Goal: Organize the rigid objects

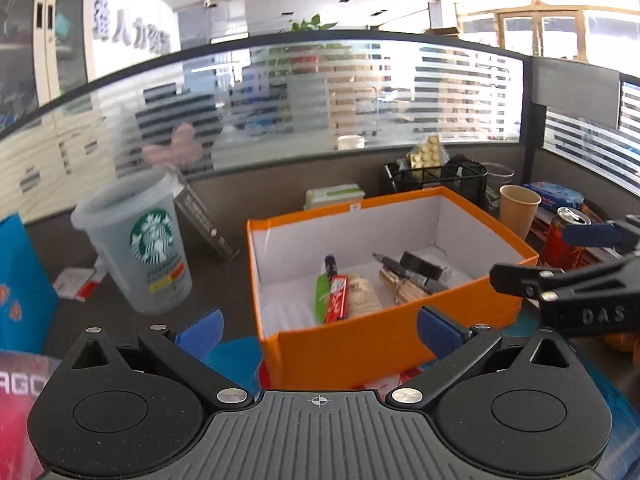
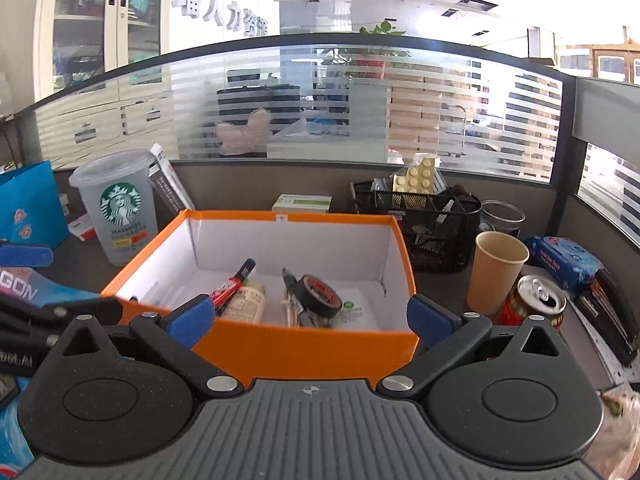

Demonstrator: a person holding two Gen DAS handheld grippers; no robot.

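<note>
Right wrist view shows my right gripper (image 2: 308, 314) spread wide and empty at the near wall of the orange box (image 2: 304, 346), which already holds a marker (image 2: 236, 282) and tape roll (image 2: 320, 290). My left gripper (image 1: 318, 330) is equally wide, holding nothing. I judge I'm between picks; next I'd reach for the can (image 2: 536, 300) beside the box, squaring the fingers around it.

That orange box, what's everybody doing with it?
A person is tidying a desk with two hand-held grippers. The orange box already holds a marker, a small bottle, a roll of black tape and some other bits. Right now both the left gripper and the right gripper are open and empty, hovering just in front of the box. A plastic cup, a paper cup and a soda can stand on the desk outside the box.
</note>
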